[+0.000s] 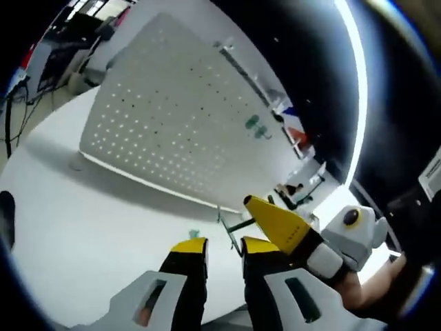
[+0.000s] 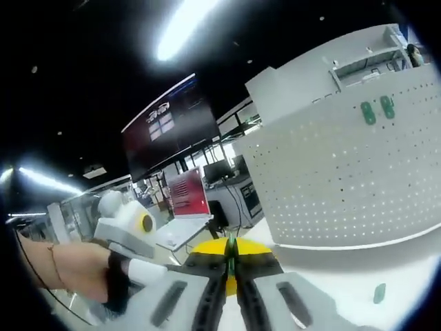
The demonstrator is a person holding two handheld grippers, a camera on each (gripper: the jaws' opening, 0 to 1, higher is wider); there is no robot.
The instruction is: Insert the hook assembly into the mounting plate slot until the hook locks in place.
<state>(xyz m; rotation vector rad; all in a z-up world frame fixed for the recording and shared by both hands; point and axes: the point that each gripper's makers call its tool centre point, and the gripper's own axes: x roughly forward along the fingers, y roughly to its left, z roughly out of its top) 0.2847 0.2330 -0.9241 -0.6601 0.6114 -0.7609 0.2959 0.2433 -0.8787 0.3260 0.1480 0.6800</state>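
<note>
The left gripper view looks down on a white tabletop (image 1: 89,234) with a white perforated mounting plate (image 1: 172,117) standing on it. The left gripper (image 1: 224,252) rises from the bottom with its yellow-tipped jaws a narrow way apart and nothing between them. The right gripper (image 1: 272,217) comes in from the right, its yellow tips pressed on a thin dark green hook assembly (image 1: 238,226) whose wire pokes out toward the base of the plate, short of it and apart from it. A small green piece (image 1: 194,234) lies on the tabletop just above the left jaw tip. Two green pegs (image 1: 257,126) sit side by side on the plate.

The right gripper view shows the plate (image 2: 344,165) upright from the other side, with the same two green pegs (image 2: 377,110) near its top. The right gripper (image 2: 231,258) has its jaws closed on the green hook assembly (image 2: 232,256), seen edge-on as a thin strip between the tips. This view adds a person's hand (image 2: 76,272) gripping the left gripper (image 2: 127,224) at the left, a red screen (image 2: 187,193) behind, and one small green piece (image 2: 380,292) on the tabletop (image 2: 344,276) at lower right
</note>
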